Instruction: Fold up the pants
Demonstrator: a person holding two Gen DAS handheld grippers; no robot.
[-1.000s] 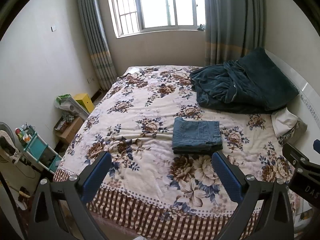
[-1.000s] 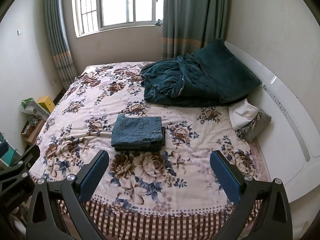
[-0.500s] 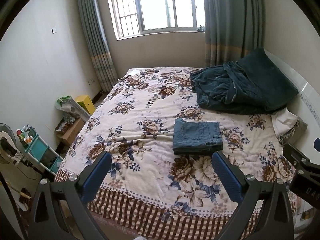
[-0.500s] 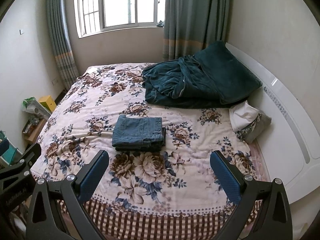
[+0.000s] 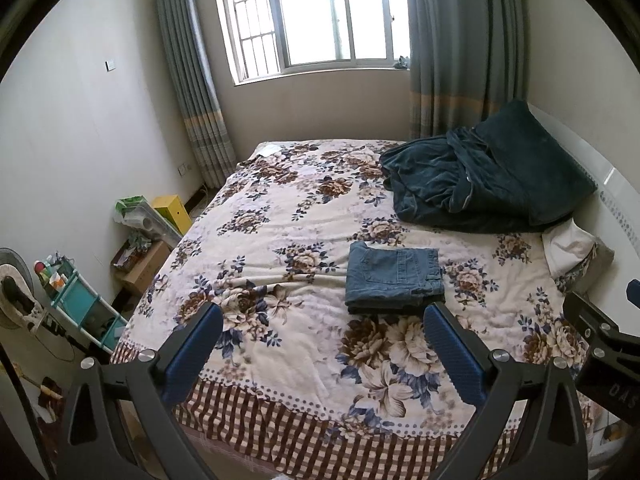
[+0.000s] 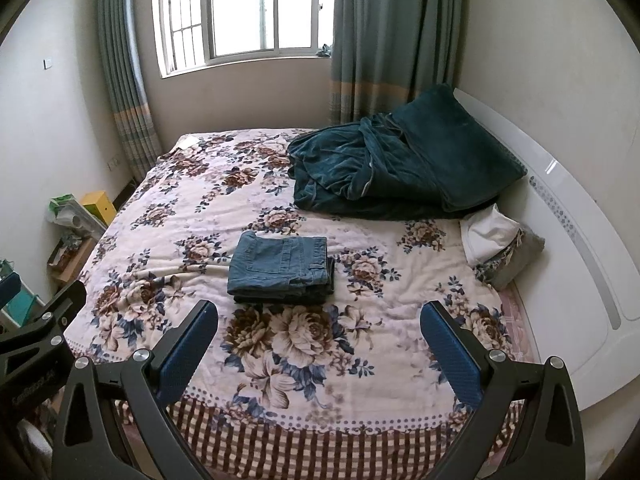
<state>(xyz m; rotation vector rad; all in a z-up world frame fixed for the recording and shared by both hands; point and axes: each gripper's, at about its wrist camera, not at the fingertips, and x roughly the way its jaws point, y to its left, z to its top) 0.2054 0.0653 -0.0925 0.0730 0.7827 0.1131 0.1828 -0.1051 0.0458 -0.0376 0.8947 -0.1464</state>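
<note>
- The folded blue jeans (image 5: 394,278) lie flat as a neat rectangular stack near the middle of the floral bedspread (image 5: 280,240), a back pocket facing up.
- In the right wrist view the same jeans (image 6: 282,266) sit left of centre, beyond the gripper and well apart from it.
- The left gripper (image 5: 320,344) hangs above the near edge of the bed with its blue-padded fingers (image 5: 454,358) spread wide and nothing between them.
- The right gripper (image 6: 318,344) is held the same way, fingers (image 6: 188,350) wide apart and empty, over the checked border of the bedspread.
- Part of the right gripper's black frame shows at the far right edge of the left wrist view, and part of the left gripper's frame at the left edge of the right wrist view, so the two are side by side.
- A rumpled dark teal blanket (image 5: 480,184) is heaped at the far right of the bed against the white headboard (image 6: 568,248).
- A white pillow (image 6: 490,234) lies just near of the blanket, beside the headboard.
- A bright window (image 5: 316,16) with grey-green curtains (image 5: 192,80) fills the far wall.
- On the floor to the left stand a yellow box (image 5: 172,210) and a teal shelf rack (image 5: 82,306) with clutter.
</note>
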